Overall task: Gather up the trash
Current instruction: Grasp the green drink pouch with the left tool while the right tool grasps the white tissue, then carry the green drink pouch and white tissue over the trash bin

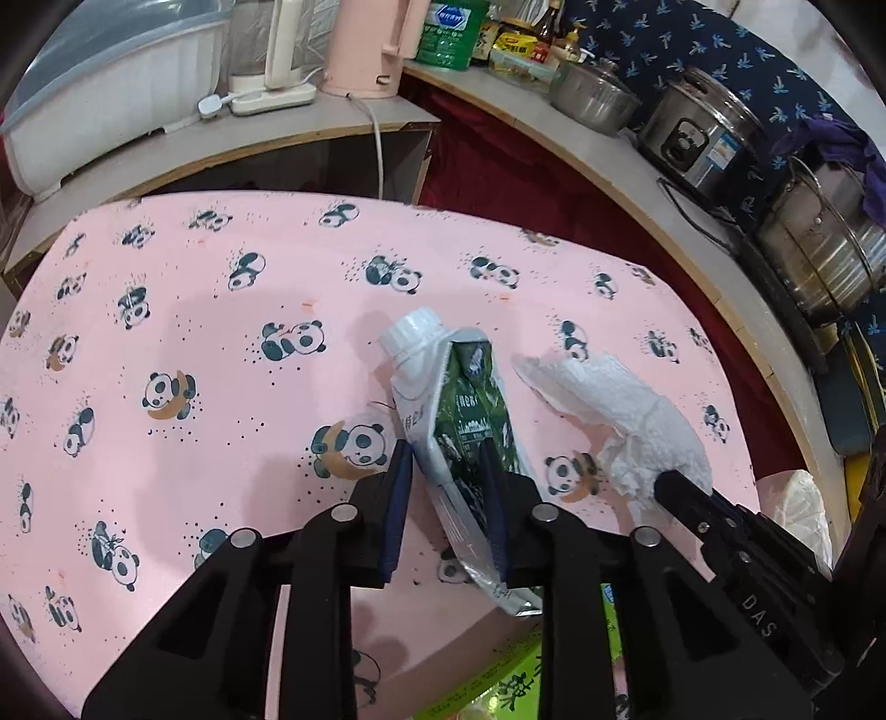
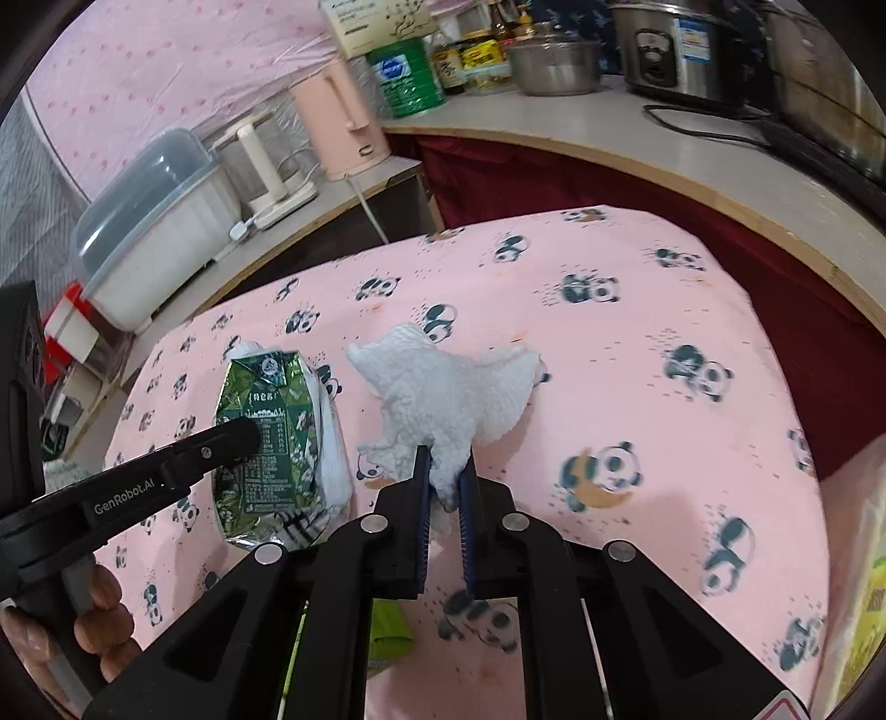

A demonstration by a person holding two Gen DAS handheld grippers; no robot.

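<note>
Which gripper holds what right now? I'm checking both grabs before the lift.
Left gripper: closed on the crushed carton.
Right gripper: closed on the crumpled paper towel.

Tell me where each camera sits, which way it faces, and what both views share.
Left wrist: on the left gripper, looking down at the flattened carton its jaws clamp.
Right wrist: on the right gripper, looking down at the crumpled paper towel it pinches; a hand shows.
Shared: carton, towel, panda tablecloth, pink kettle.

Crushed green-white carton (image 1: pixel 465 437) lying flat on panda cloth; crumpled white paper towel (image 2: pixel 443 393) just beside it.
</note>
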